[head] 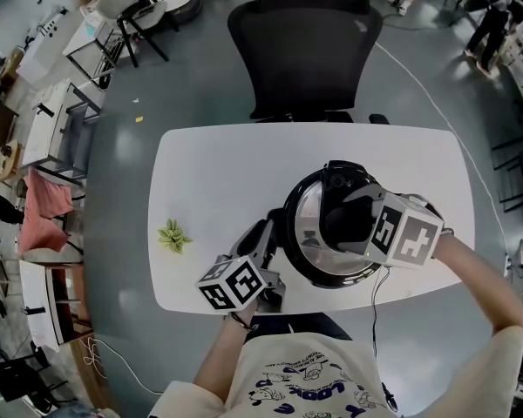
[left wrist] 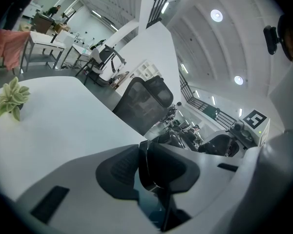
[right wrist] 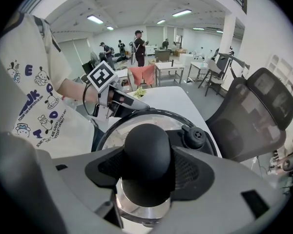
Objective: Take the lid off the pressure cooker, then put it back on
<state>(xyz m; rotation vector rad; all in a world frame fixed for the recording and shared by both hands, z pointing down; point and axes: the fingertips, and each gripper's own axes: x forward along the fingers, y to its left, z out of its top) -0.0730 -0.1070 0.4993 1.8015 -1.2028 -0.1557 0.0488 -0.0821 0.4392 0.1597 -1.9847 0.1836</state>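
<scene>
The pressure cooker [head: 327, 277] is standing on the near right part of the white table [head: 209, 172], just in front of the person. Its lid [head: 307, 226] is lying over the pot's mouth, ringed by the black rim; whether it is locked no view is showing. The right gripper [right wrist: 147, 165] is pointing steeply down at the lid from above, and its two jaws are clenching the round black knob [right wrist: 146, 145] at the lid's centre. One pad is pressing on each side, so the knob is sitting squarely between the jaws and filling the gap. Just beyond the knob, on the side toward the black office chair [head: 305, 42], the lid's small black valve [right wrist: 194, 136] is standing clear of the jaws. The left gripper [left wrist: 154, 170] is lying nearly level at the cooker's near left side, below the lid's rim. Its jaws are gripping the pot's black side handle [left wrist: 163, 161], which is sitting wedged between the pads. The two grippers are thus flanking the cooker, one on top and one at the side. A small green plant [head: 173, 236] is sitting on the table's left part, well apart from the cooker and both grippers.
</scene>
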